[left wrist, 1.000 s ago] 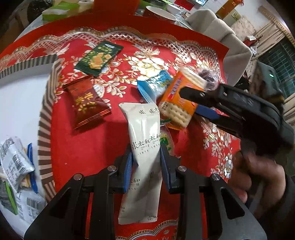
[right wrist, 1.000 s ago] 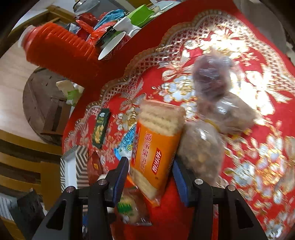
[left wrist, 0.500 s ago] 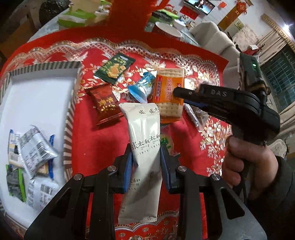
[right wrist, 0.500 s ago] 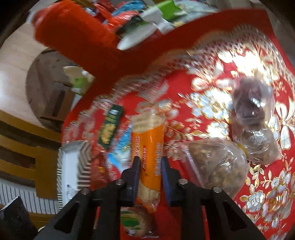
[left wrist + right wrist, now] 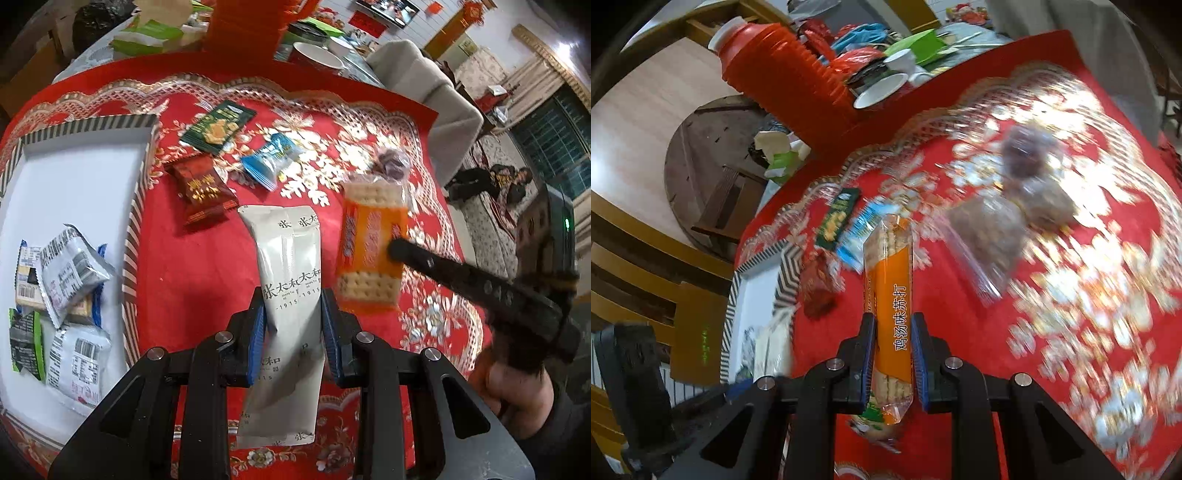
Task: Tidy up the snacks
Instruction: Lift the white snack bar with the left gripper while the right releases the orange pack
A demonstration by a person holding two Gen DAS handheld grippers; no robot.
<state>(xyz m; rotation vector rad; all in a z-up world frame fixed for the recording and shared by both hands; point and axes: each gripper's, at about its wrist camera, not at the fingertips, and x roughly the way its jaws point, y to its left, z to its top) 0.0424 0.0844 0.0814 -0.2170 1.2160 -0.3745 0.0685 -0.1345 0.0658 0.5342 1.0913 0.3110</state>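
Note:
My left gripper (image 5: 292, 332) is shut on a long white snack packet (image 5: 286, 280) and holds it above the red tablecloth. My right gripper (image 5: 893, 354) is shut on an orange cracker pack (image 5: 891, 295), lifted off the table; the pack also shows in the left wrist view (image 5: 371, 251), right of the white packet. A white tray with a striped rim (image 5: 136, 206) lies at the left and holds several silver and green packets (image 5: 70, 269). A dark red packet (image 5: 201, 188), a green packet (image 5: 218, 127) and a blue packet (image 5: 271, 160) lie on the cloth.
Clear bags of brown and purple snacks (image 5: 990, 229) lie on the cloth to the right. A tall red ribbed container (image 5: 790, 81), bowls (image 5: 882, 90) and clutter stand at the far table edge. A grey chair back (image 5: 428, 96) stands beyond the table.
My right gripper has closed on the orange cracker pack, lifted it and swung it right and nearer. My left gripper has risen with the white packet, bringing more of the tray into view.

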